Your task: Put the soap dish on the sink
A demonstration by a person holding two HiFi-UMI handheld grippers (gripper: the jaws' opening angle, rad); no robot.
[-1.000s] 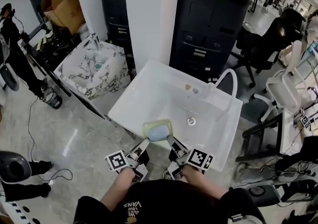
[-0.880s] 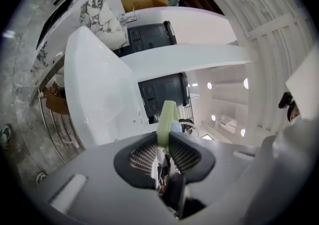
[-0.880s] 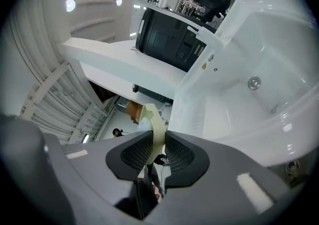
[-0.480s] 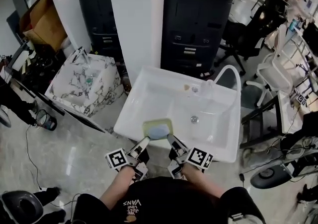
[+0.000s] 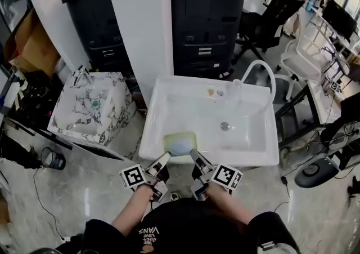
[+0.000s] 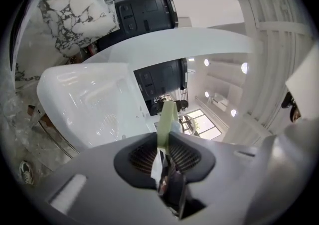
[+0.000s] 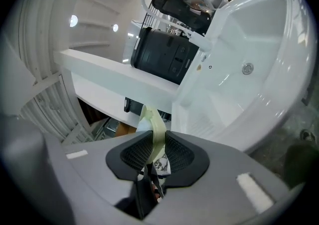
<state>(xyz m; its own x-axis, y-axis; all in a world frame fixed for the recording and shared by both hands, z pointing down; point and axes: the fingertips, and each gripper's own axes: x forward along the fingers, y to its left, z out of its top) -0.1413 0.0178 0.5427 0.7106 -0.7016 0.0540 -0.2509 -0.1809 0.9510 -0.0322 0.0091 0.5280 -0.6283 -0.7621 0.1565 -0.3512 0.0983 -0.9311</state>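
Grip is firm on both sides: left tongs (image 5: 163,159) and right tongs (image 5: 194,155) each clench an edge of the soap dish (image 5: 171,138). Since a second ago the sink (image 5: 264,160) has come squarely in front. The dish hangs over its front left corner, near placement. It is pale green and holds a blue bar (image 5: 181,147).

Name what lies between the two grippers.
The soap dish: left gripper and right gripper each clamp its rim, above the sink's near edge, as the head view shows.
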